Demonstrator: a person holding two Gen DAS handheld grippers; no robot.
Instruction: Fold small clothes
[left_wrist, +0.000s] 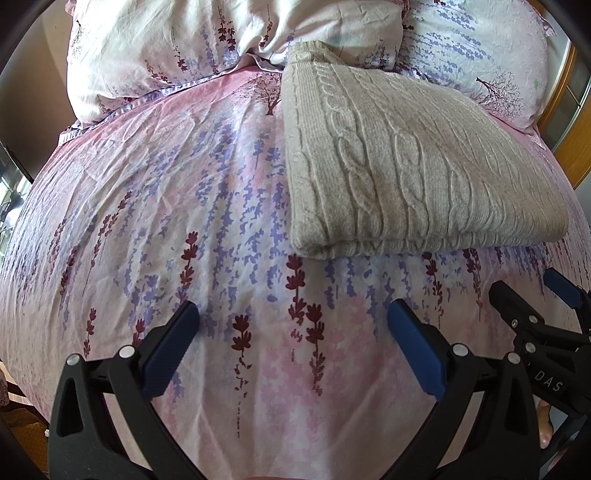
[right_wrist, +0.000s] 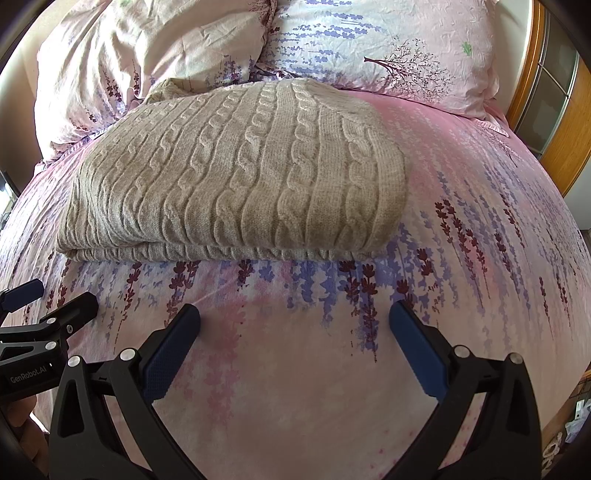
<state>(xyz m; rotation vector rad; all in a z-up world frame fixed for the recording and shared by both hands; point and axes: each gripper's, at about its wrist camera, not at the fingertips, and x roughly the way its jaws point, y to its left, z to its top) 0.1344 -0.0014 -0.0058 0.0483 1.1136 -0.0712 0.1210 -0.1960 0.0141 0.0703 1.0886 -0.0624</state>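
A beige cable-knit sweater lies folded on the bed, in a flat, neat block with its thick folded edge facing the cameras. It rests on a pink bedsheet printed with purple and dark red flower stalks. The far end of the sweater reaches up to the two pillows at the head of the bed, and they have the same flower print. In the right wrist view the sweater sits a little to the left, with a lot of bare sheet to its right. The left gripper hangs over the sheet, near the folded edge but not touching it. Its two blue pads are spread wide apart and hold nothing. The right gripper is also over the sheet, just in front of the sweater, with its fingers wide apart and nothing between them. Each gripper shows at the edge of the other one's view, so they are side by side. A wooden frame with glass panes stands past the right side of the bed.
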